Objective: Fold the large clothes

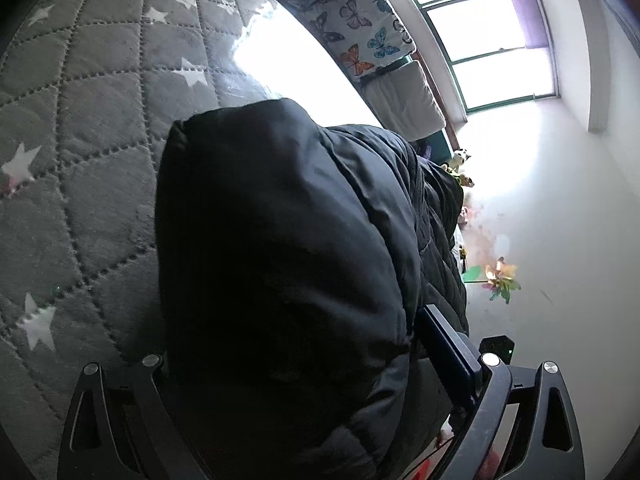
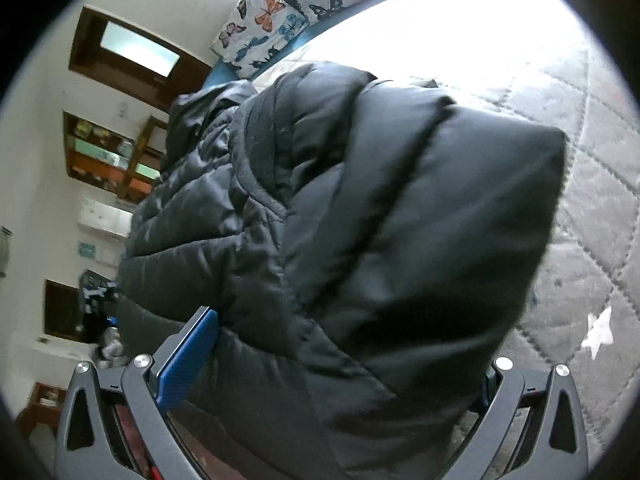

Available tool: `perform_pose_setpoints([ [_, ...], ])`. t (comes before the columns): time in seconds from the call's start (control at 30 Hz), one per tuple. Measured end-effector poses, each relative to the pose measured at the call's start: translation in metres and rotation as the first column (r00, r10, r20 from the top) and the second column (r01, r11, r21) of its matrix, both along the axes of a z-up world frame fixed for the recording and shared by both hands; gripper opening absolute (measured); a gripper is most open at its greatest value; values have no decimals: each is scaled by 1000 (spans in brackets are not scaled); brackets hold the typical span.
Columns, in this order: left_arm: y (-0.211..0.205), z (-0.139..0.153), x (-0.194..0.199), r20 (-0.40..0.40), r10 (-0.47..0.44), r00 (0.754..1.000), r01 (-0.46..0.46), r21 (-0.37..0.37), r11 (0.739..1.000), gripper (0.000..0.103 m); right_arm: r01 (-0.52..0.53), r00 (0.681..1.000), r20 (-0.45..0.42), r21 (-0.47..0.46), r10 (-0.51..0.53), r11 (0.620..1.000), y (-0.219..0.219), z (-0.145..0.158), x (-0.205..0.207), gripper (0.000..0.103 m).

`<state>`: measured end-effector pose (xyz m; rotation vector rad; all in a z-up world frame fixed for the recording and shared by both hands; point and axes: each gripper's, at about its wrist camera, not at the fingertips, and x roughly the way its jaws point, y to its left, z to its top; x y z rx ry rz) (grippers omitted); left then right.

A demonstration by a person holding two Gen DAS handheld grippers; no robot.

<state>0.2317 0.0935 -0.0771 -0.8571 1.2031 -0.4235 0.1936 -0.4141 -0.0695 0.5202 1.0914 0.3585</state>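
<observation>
Gripping a bulky black jacket (image 1: 280,248), the left claw (image 1: 316,364) has thick padded cloth packed between its two fingers; we see its right finger (image 1: 448,356) pressed against the fabric, while the left one is hidden behind the bulge. We read this claw as clenched on the jacket.

From the right wrist, the right claw (image 2: 340,360) likewise grasps the jacket (image 2: 360,220): a blue finger pad (image 2: 188,356) lies flat against the quilted cloth on the left, and the opposite finger is covered by the fabric.

We note that the jacket fills the near centre of both views, bunched and puffy, lying over a grey quilt (image 1: 92,120) stitched in diamonds with white stars. The quilt (image 2: 592,200) shows at right in the right-wrist view.

At the far edge stand butterfly-print cushions (image 1: 356,28), seen again from the right wrist (image 2: 304,0). A bright window (image 1: 488,48) washes out the far part of the quilt. A pinwheel (image 1: 500,280) stands against the white wall (image 1: 568,240) at right in the left-wrist view. From the right wrist, wooden shelves (image 2: 108,160) hang on the wall at left.
</observation>
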Motion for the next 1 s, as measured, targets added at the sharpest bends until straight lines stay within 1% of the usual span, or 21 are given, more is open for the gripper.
perform_pose_setpoints([
  [0.13, -7, 7, -2, 28, -21, 999, 21, -18, 1000, 99, -18, 1000, 24, 33, 18, 999, -2, 5, -7, 103],
  [0.2, -12, 10, -1, 45, -37, 998, 38, -3, 999, 99, -35, 999, 39, 42, 33, 999, 0, 9, -11, 103],
  [0.3, -15, 5, 8, 26, -56, 998, 55, 21, 998, 98, -58, 998, 22, 14, 58, 998, 4, 5, -9, 103],
  [0.37, -14, 2, 11, 20, -61, 998, 60, 22, 998, 98, -57, 998, 5, 32, 57, 998, 2, -1, -6, 103],
  [0.47, -14, -2, 14, 12, -65, 998, 65, 20, 998, 101, -47, 999, -10, 67, 48, 997, 0, -6, -5, 103],
  [0.53, -15, -7, 19, -8, -66, 998, 66, 10, 998, 102, -42, 999, -9, 69, 43, 997, -1, -5, -6, 103],
  [0.57, -14, -9, 21, -14, -63, 998, 63, -4, 998, 102, -34, 999, -7, 71, 34, 997, -1, -6, -6, 103],
  [0.7, -18, -9, 25, -15, -54, 998, 54, -8, 998, 100, 18, 1000, -12, 93, -17, 996, -4, -7, -10, 103],
  [0.77, -19, -6, 25, -5, -48, 999, 48, -7, 999, 96, 5, 1000, -24, 85, -3, 996, -2, -6, -7, 103],
  [0.83, -19, -2, 23, 14, -53, 999, 53, -6, 999, 93, -10, 1000, -28, 98, 13, 995, 1, -4, -8, 103],
  [0.93, -17, 0, 21, 27, -69, 997, 69, 3, 998, 92, -63, 998, -14, 99, 65, 993, 4, -4, -13, 103],
  [1.0, -15, -7, 27, 8, -74, 997, 74, -12, 997, 92, -71, 997, -8, 107, 73, 992, 2, -5, -12, 103],
])
